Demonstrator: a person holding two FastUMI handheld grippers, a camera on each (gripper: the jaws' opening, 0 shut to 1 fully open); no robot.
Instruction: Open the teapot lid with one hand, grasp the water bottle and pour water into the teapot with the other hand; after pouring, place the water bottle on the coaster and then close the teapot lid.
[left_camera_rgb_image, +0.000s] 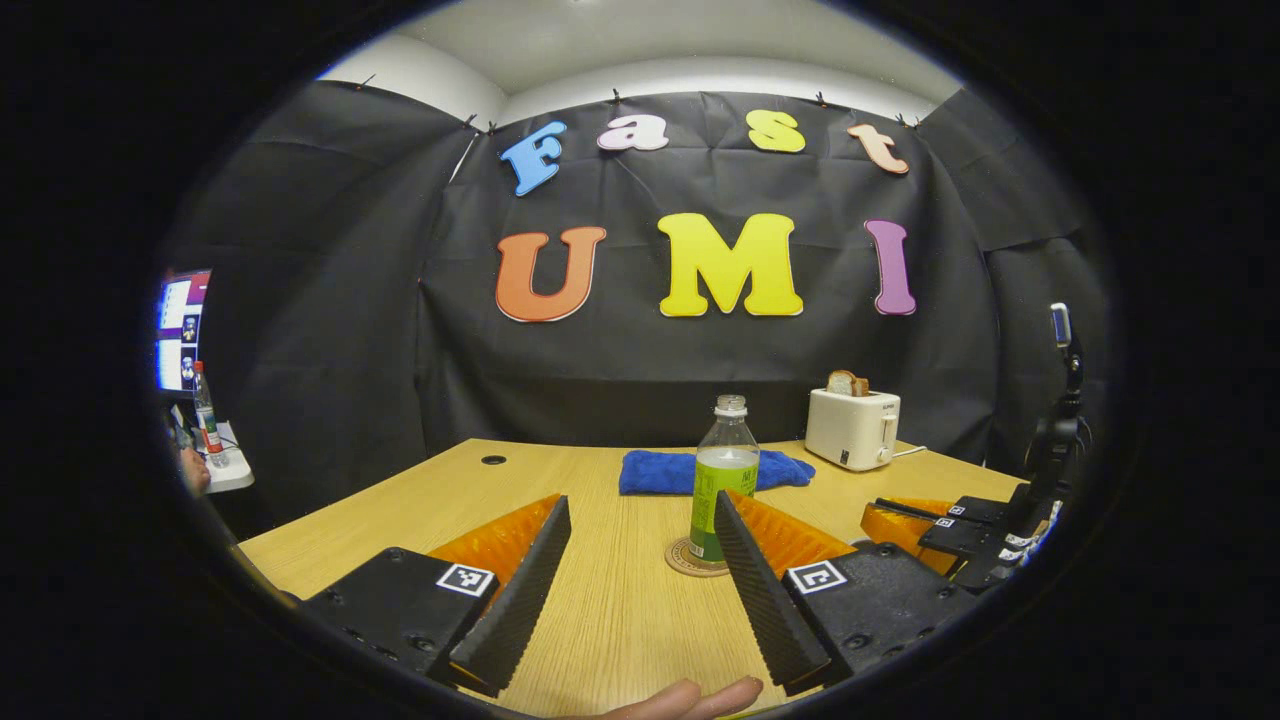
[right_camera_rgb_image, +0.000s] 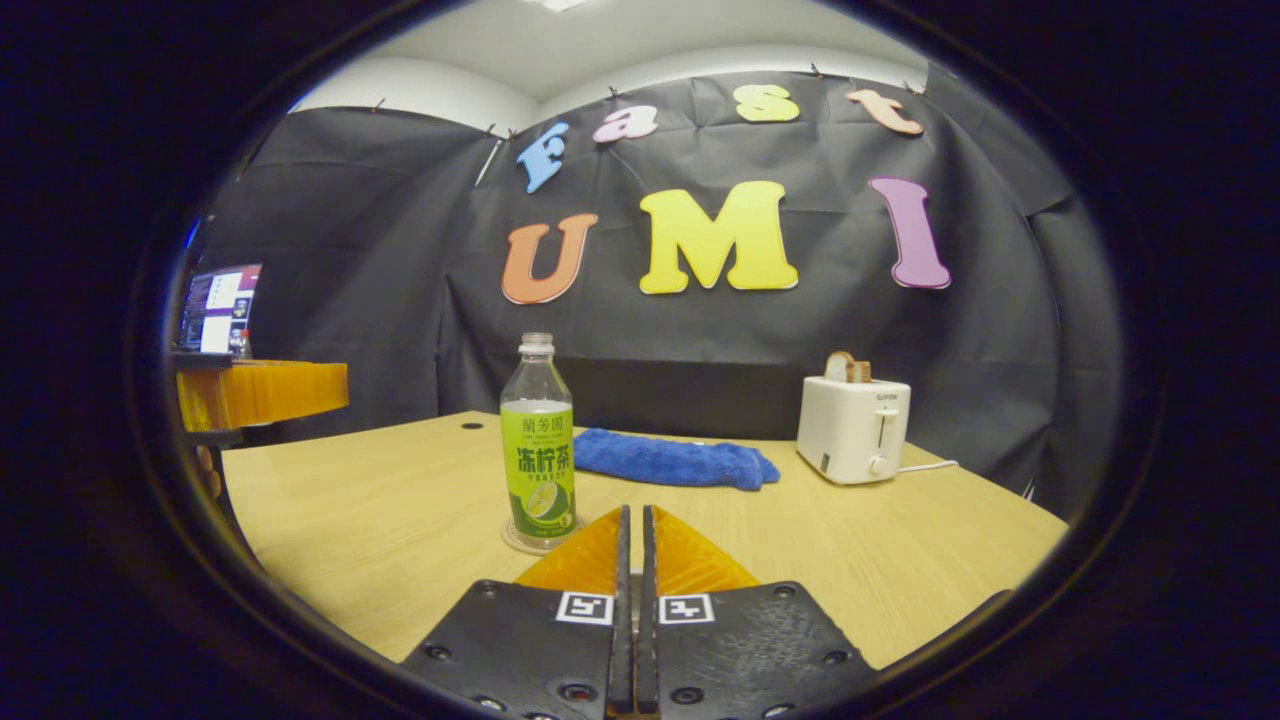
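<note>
At the centre of the left gripper view the water bottle (left_camera_rgb_image: 724, 470) stands upright on the coaster (left_camera_rgb_image: 692, 560) on the tabletop (left_camera_rgb_image: 610, 590), while the left claw (left_camera_rgb_image: 640, 590) gapes wide and holds nothing, its right finger overlapping the bottle's base in the picture. In the right gripper view the right claw (right_camera_rgb_image: 632, 560) sits at lower centre, pinched fully together and empty, with the bottle just left of it. The bottle looks tall and narrow, so a careless sideways sweep of either claw could tip it; I cannot see a teapot.

The left gripper (left_camera_rgb_image: 640, 520) hovers with fingers spread wide; the right gripper (right_camera_rgb_image: 635, 525) is level, its fingers pressed together on nothing.
</note>
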